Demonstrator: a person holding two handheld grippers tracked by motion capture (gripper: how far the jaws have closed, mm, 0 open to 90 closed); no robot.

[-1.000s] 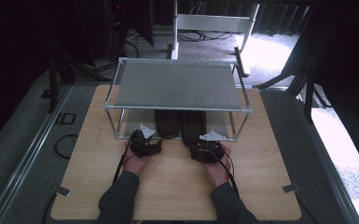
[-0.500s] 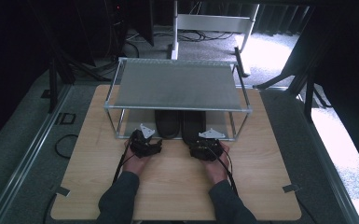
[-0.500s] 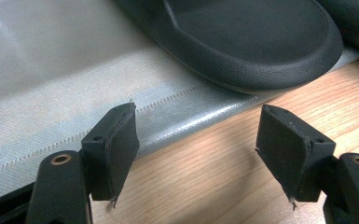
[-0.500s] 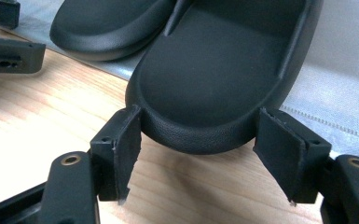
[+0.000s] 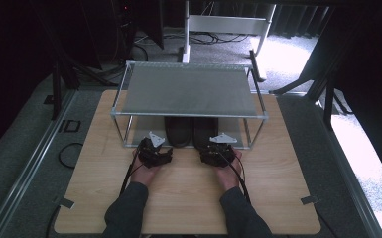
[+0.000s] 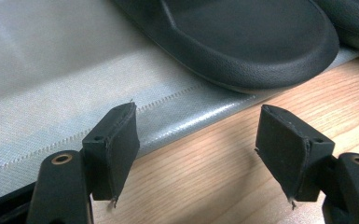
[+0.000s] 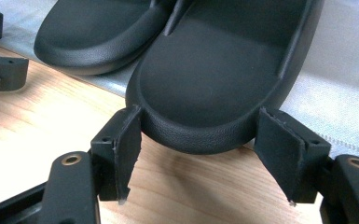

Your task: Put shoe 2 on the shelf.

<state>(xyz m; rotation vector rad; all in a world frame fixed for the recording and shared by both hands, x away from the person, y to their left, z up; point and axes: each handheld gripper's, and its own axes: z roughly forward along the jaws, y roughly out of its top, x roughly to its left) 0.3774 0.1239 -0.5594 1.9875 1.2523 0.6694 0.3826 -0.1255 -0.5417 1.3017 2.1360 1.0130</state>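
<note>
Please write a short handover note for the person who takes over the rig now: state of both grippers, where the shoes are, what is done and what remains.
Left gripper: open, jaws empty, at the front edge of the grey mat, beside the left shoe, not touching it.
Right gripper: open, jaws on either side of the end of the right shoe; I cannot tell if the pads touch it.
Both black shoes lie side by side on the lower level of the wire rack on the wooden table.
Done: grippers brought up to the shoes.
Left: nothing gripped or moved yet.

Two matte black rubber slippers (image 7: 214,79) rest on a grey woven mesh shelf (image 6: 51,93) above the light wood-grain table (image 5: 188,198).
</note>
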